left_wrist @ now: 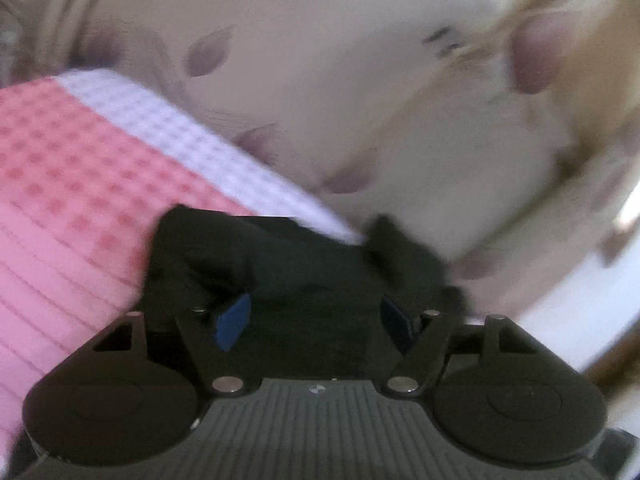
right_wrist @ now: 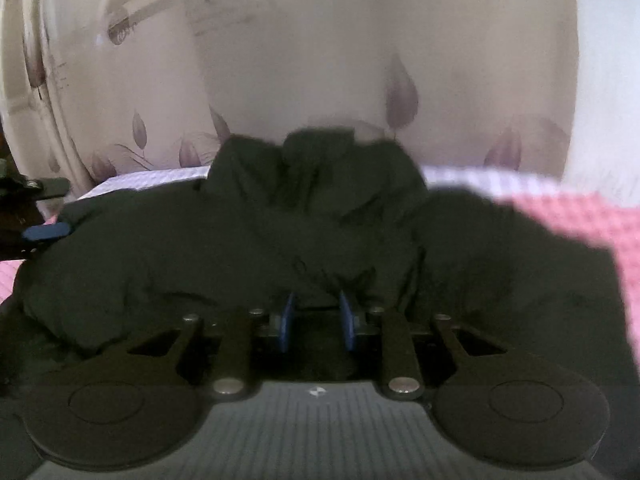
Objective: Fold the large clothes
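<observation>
Both cameras sit just behind their own claws, looking forward and low over the bed, very close to the dark garment [right_wrist: 280, 232]. Both views share the garment, the pink checked blanket [left_wrist: 68, 184] and the leaf-patterned sheet [left_wrist: 320, 60].

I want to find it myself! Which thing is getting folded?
Look at the pink checked blanket with its white border, below the leaf-patterned wall. The dark garment lies bunched on it, between both grippers. It is the only near-black thing on the bed.

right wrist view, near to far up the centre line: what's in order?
Right tool's blue-padded fingers → crumpled dark green garment → pink-and-white checked waffle blanket's white edge → cream fabric printed with mauve leaves.
</observation>
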`<action>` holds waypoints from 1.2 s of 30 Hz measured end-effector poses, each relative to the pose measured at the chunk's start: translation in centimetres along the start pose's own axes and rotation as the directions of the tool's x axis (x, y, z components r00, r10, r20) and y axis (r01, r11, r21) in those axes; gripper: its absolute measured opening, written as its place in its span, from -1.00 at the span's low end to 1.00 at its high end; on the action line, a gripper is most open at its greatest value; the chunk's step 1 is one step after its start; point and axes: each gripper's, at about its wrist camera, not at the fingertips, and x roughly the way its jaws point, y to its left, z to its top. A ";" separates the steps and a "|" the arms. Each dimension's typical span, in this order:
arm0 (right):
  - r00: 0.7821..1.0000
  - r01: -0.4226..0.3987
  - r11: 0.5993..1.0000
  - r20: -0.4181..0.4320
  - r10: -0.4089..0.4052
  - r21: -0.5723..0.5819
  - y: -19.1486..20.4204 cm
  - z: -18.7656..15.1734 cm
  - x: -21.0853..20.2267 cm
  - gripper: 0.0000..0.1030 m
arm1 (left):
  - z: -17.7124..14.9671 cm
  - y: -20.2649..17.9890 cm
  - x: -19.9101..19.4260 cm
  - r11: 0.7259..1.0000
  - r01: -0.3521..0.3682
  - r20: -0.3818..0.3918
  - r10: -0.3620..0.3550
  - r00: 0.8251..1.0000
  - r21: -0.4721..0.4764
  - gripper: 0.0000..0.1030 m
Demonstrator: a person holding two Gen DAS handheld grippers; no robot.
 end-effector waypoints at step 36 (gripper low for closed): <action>0.997 -0.074 0.991 0.034 0.070 0.115 -1.8 -0.8 -0.1 -0.50 | -1.1 -4.3 -2.9 0.922 -0.335 0.294 0.271 0.916 0.194 0.43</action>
